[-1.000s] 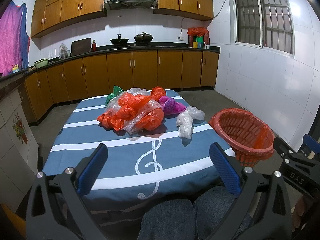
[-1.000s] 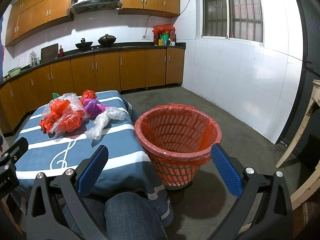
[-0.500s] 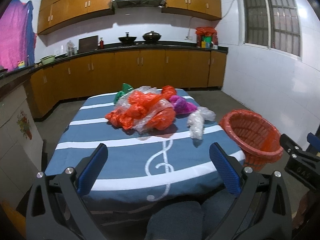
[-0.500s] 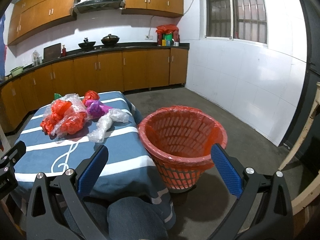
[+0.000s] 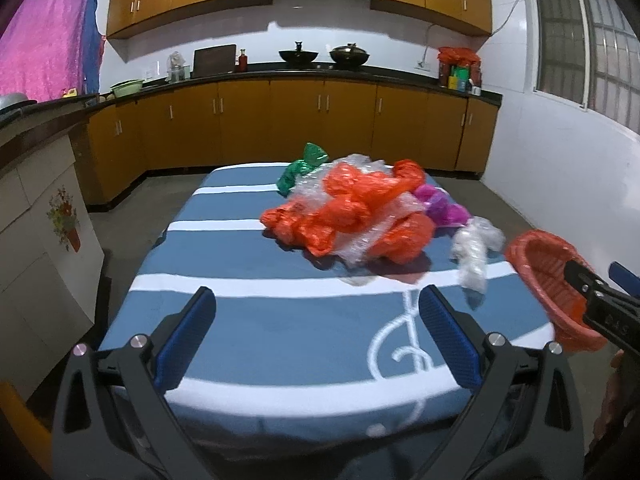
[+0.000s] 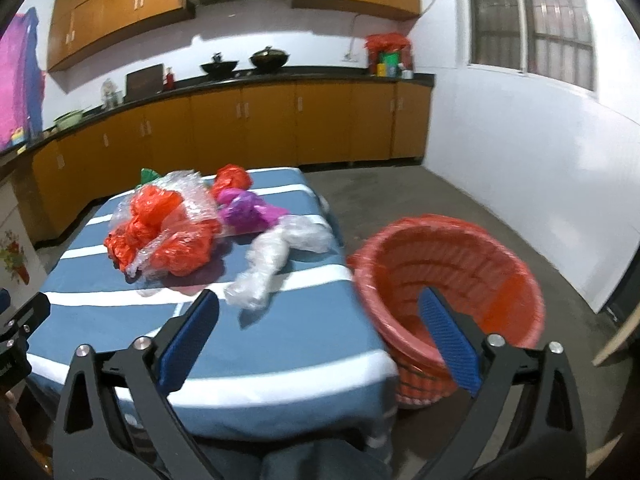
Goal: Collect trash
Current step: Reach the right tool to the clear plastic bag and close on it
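Pictured in a tiled kitchen with wooden cabinets: a worktop (image 5: 280,320) draped in blue cloth with white stripes and a treble clef, taken here as the landmark. Standing on the floor just beside its right edge, an orange basket (image 6: 452,276) lined with orange plastic, apparently empty. Heaped toward the far right of the worktop, a pile of trash: crumpled orange bags (image 5: 352,216) tangled with clear bubble wrap (image 6: 192,196), a purple bag (image 6: 248,210) behind them, a green bag (image 5: 304,166) at the far end. Lying apart from the heap and nearest the basket side, a twisted clear plastic bag (image 6: 272,260).

Poised over the near edge of the worktop, the left claw (image 5: 316,336), spread wide and empty. Reaching over the near right corner, the right claw (image 6: 320,336), also spread and empty, jaws just narrowed a touch with nothing between them.

Nothing collected yet, by the look of it. Best done, probably, by taking the loose clear bag first with the right claw, pinching it mid-twist so no tail drags, then lifting well clear of the basket rim before letting go.
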{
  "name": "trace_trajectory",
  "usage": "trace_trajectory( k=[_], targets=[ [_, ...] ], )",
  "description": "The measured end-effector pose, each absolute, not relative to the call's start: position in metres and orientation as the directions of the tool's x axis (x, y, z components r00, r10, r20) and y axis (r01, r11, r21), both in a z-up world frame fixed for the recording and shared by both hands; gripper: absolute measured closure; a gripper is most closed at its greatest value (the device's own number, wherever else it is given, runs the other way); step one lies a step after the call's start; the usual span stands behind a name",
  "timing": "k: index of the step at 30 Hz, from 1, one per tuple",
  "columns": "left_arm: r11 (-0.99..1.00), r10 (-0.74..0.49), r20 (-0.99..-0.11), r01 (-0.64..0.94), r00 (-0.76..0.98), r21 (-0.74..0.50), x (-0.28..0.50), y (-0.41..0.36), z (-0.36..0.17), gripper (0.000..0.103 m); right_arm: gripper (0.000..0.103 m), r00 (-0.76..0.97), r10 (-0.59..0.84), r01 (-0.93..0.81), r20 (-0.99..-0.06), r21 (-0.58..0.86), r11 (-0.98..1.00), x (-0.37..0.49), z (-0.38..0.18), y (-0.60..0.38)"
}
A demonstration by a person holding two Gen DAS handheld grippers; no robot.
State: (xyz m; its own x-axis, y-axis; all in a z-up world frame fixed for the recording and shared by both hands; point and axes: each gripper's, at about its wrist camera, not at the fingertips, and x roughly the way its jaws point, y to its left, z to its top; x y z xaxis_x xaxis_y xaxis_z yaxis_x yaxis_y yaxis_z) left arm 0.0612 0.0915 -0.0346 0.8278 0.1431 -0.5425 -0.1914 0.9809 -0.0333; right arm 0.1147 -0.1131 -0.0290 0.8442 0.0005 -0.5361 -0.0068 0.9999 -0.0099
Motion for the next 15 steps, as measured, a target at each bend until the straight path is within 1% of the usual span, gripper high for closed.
trace_trajectory(
  k=[2,3,5,8,11,13,15],
  targets=[
    [0.978,0.154,-0.543,-0.204,0.825,-0.033,0.072,0.099,-0.036,0.004,0.014,0.829,0.023,-0.03,-0.558,-0.004,1.0,0.135,-0.036,-0.105],
    [0.977,0.161,-0.541,-0.212,0.825,-0.032,0.077,0.103,-0.036,0.004,0.016,0.822,0.035,-0.04,-0.569,0.004,0.999,0.143,-0.04,-0.103],
    [0.974,0.168,-0.534,-0.223,0.829,-0.039,0.09,0.11,-0.039,0.004,0.024,0.793,0.089,-0.071,-0.603,0.053,0.996,0.165,-0.05,-0.1],
    [0.971,0.17,-0.523,-0.232,0.835,-0.054,0.107,0.122,-0.041,0.004,0.026,0.764,0.105,-0.061,-0.637,0.091,0.994,0.193,-0.062,-0.098],
    [0.97,0.164,-0.507,-0.231,0.846,-0.073,0.122,0.131,-0.044,0.004,0.027,0.745,0.072,-0.032,-0.663,0.072,0.997,0.215,-0.073,-0.097],
    [0.97,0.156,-0.503,-0.229,0.85,-0.086,0.132,0.135,-0.045,0.005,0.03,0.725,0.061,-0.018,-0.686,0.07,0.997,0.229,-0.081,-0.098],
    [0.971,0.141,-0.512,-0.219,0.847,-0.094,0.146,0.137,-0.048,0.007,0.032,0.705,0.063,-0.008,-0.706,0.081,0.997,0.244,-0.088,-0.099]
  ],
)
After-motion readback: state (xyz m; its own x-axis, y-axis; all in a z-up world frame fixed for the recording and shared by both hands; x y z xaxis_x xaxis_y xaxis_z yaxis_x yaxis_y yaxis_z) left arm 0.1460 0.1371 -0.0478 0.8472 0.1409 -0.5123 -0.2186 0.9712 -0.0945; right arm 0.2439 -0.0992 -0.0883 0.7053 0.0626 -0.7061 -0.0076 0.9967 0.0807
